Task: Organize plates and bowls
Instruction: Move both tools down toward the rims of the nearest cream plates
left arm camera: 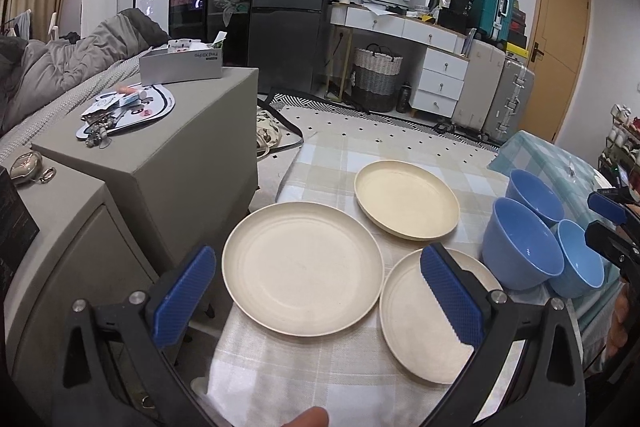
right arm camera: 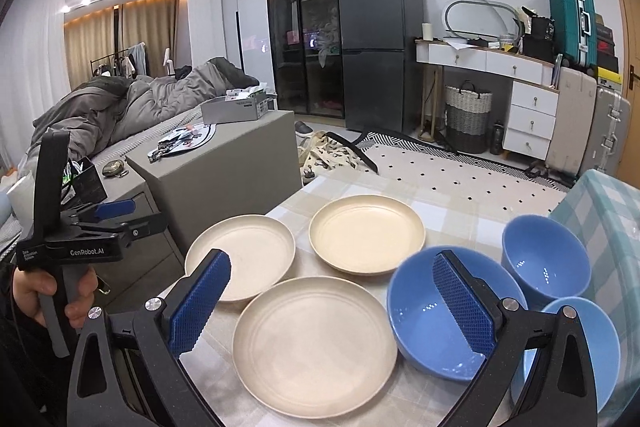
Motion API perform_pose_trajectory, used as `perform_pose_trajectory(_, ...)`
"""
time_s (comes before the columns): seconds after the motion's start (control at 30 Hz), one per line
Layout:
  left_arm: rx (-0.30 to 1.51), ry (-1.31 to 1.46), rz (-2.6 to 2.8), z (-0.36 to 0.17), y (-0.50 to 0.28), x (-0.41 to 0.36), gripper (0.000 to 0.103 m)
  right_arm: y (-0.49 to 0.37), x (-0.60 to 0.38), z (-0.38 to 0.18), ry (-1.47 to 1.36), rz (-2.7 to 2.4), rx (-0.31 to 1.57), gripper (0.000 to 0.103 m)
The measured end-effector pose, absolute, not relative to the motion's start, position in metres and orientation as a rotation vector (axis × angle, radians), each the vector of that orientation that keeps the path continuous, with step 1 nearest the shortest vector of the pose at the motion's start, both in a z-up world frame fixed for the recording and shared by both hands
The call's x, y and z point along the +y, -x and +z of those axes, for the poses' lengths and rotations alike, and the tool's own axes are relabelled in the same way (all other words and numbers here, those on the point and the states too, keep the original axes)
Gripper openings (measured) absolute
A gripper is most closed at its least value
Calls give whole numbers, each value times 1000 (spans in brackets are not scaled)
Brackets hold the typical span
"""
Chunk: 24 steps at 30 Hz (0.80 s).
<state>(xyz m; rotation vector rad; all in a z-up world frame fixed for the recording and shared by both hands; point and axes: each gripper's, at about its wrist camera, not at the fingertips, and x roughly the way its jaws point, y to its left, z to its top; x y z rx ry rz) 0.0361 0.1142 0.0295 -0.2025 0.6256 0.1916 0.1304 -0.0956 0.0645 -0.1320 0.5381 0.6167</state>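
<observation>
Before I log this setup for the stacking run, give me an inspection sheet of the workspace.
Surface: checked tablecloth, dishes only.
Job's things: three cream plates lying flat and apart; three blue bowls upright, clustered at the right.
Clutter: nothing seen on the table.
Grippers: left gripper open, empty; right gripper open, empty.
Cables: nothing seen.
Surroundings: grey cabinet, fridge, suitcases.

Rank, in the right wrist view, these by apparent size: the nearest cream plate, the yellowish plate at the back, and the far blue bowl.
1. Nearest cream plate, clearly largest, though it is also closest.
2. Yellowish plate.
3. Far blue bowl, smallest.
</observation>
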Motion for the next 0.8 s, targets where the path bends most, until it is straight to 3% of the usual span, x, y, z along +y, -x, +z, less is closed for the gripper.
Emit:
perform_pose_trajectory(0.43,658,188,200,25,-60,143,103,-157,-36,63,152,672,564,103)
perform_pose_trajectory(0.8,690,162,187,3,-79,159,103,-190,-1,31,144,693,645,103)
